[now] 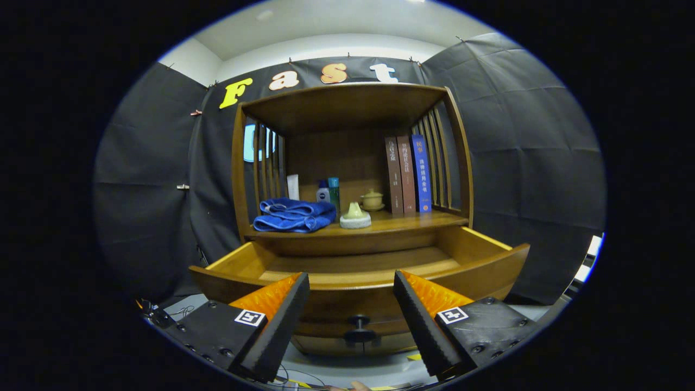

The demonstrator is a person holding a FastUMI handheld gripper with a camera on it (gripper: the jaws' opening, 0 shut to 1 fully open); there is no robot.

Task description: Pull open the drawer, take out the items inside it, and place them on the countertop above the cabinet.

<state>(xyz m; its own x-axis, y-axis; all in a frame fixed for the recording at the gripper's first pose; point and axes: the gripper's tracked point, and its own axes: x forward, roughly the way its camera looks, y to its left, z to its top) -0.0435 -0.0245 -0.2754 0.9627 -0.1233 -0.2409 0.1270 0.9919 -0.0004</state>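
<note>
The wooden drawer [488, 266] stands pulled out toward me, and its bare wood floor shows with nothing visible on it. Its dark round knob [358, 328] sits low on the front, between my two fingers. My gripper [351, 296] is open, held just in front of the drawer front, with nothing between the black-padded fingers [282, 320]. On the countertop [412, 221] above the drawer lie a folded blue towel [293, 215] and a small cream-coloured item on a white base [355, 216].
Farther back on the countertop stand a white tube [293, 187], two small bottles [328, 193], a lidded cup [372, 200] and three upright books [408, 174]. Slatted cabinet sides [437, 157] and a wooden top enclose the shelf. Cables [179, 314] lie on the floor at the left.
</note>
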